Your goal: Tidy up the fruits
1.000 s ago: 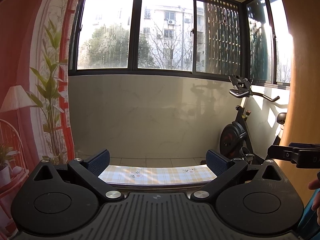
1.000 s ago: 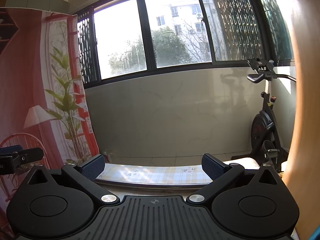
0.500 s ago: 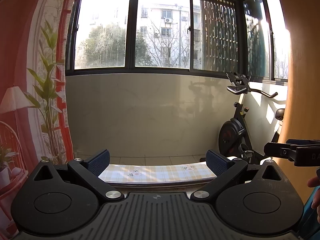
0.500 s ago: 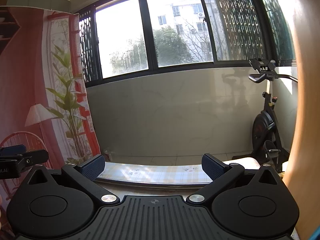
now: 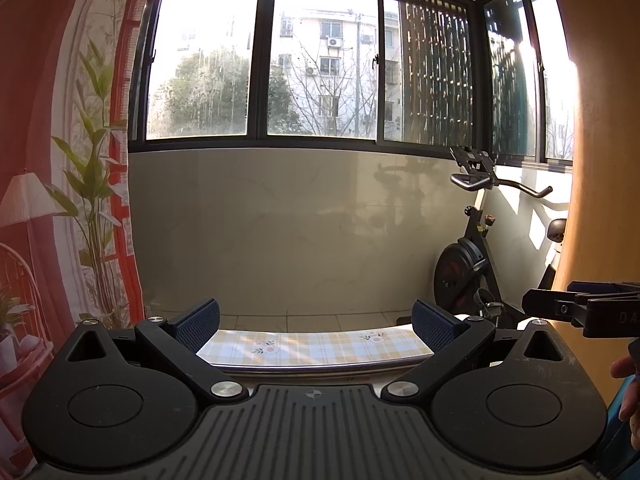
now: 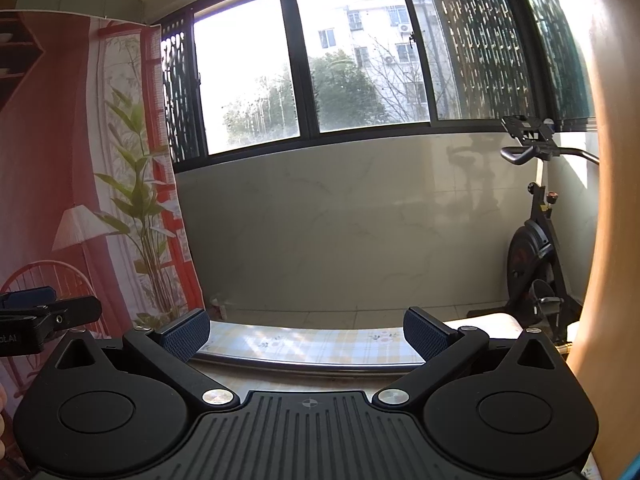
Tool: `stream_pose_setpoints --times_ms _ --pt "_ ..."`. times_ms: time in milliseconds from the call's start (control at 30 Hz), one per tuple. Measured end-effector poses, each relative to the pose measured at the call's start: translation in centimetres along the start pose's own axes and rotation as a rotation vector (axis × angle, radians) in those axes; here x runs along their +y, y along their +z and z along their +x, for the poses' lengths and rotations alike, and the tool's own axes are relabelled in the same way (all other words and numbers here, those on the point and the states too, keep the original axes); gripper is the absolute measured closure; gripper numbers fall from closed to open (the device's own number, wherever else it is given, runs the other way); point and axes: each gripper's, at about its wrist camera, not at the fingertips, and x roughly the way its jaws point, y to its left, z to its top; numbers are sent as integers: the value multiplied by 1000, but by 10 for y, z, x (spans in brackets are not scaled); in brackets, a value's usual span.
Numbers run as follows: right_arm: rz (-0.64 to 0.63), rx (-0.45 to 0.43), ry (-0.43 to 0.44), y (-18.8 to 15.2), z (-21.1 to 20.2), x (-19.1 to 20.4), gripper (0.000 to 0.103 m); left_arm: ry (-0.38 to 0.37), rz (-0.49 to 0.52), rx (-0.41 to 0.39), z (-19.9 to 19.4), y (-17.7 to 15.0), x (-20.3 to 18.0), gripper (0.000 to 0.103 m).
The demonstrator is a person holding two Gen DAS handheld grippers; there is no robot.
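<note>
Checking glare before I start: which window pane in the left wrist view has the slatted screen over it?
The rightmost front window pane, beside the corner and above the exercise bike. A dark slatted screen covers it; the two other front panes give a clear view of trees and buildings.

Partial letters "DA" on the right gripper (image 5: 608, 314), "oLAI" on the left gripper (image 6: 24, 326)

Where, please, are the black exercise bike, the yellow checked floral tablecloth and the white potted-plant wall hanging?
Black exercise bike (image 5: 464, 276): left wrist view, flywheel.
Yellow checked floral tablecloth (image 5: 312, 346): left wrist view, middle of cloth.
White potted-plant wall hanging (image 6: 136, 184): right wrist view, printed leaves.
</note>
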Motion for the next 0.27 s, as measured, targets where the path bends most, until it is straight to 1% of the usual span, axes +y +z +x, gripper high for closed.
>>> stream_pose_setpoints --times_ms 267 --pt "1 2 -1 0 0 0 0 -6 4 -5 -1 -1 -1 0"
